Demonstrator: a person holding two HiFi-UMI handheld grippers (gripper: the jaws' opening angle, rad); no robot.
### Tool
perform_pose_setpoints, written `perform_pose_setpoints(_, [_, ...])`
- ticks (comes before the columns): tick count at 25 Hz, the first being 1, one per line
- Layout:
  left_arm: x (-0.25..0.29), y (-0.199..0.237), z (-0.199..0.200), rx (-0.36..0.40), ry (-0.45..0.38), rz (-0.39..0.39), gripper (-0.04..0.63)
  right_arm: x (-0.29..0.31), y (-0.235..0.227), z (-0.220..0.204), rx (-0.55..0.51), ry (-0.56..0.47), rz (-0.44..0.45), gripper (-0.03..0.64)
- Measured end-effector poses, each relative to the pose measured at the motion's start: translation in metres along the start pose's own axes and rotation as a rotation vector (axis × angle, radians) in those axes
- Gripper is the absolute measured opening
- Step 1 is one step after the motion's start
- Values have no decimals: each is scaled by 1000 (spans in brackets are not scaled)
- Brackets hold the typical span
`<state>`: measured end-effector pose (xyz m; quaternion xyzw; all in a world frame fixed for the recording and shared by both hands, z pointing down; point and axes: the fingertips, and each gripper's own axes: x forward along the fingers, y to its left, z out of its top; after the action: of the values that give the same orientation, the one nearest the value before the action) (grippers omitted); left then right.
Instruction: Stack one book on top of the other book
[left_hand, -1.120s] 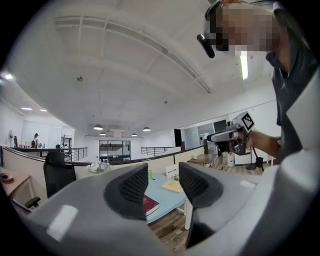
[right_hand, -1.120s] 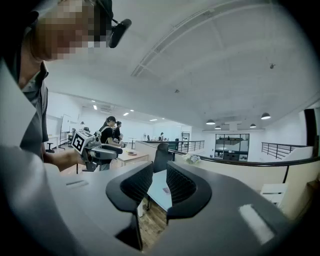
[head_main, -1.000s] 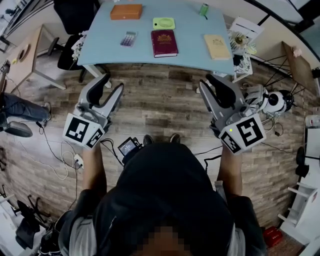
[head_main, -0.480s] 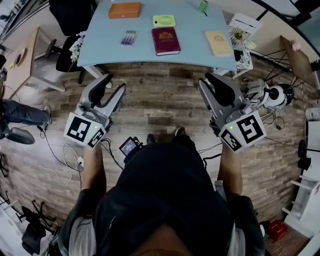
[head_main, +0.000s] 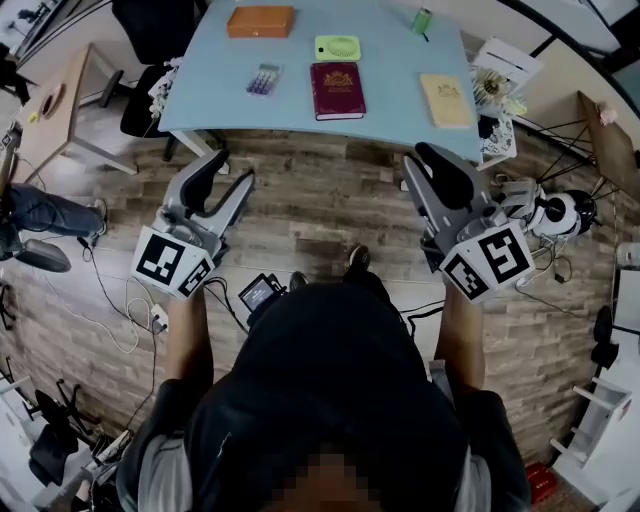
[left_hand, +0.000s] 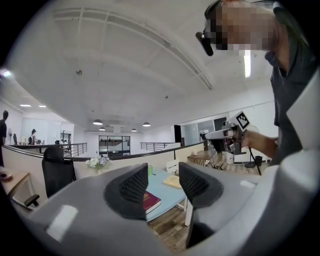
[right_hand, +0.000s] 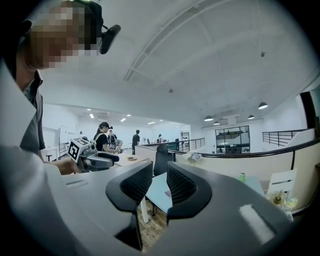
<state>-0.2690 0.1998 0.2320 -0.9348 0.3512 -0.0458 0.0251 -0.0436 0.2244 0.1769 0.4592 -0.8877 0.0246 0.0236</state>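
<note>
A maroon book (head_main: 338, 90) lies flat near the middle of the light blue table (head_main: 395, 70). A tan book (head_main: 445, 100) lies to its right, apart from it. Both grippers hang over the wooden floor, short of the table's near edge. My left gripper (head_main: 225, 170) is open with nothing between its jaws. My right gripper (head_main: 418, 160) is also open and empty, its gap narrower. In the left gripper view the maroon book (left_hand: 150, 201) and the tan book (left_hand: 173, 181) show between the jaws of the left gripper (left_hand: 162, 182), far off. The right gripper (right_hand: 160, 186) looks at the table's corner (right_hand: 155, 192).
On the table also lie an orange box (head_main: 260, 21), a green flat object (head_main: 338, 47), a small calculator (head_main: 262, 79) and a green can (head_main: 421, 20). A black chair (head_main: 150, 30) stands at its left end, a side table with clutter (head_main: 495, 95) at its right. Cables (head_main: 120, 310) trail over the floor.
The person has stepped a little toward the table and both grippers have moved forward with them. Neither jaw gap has changed.
</note>
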Motion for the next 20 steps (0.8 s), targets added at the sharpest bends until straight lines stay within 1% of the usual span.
perform_pose_setpoints(9, [52,-11,1,-10,30,92,244,16,-66,-4,19,1,104,89])
perform_pose_setpoints(20, [94,-30,4,-14,55,204,244,22,-125,-7,31,-6,212,89])
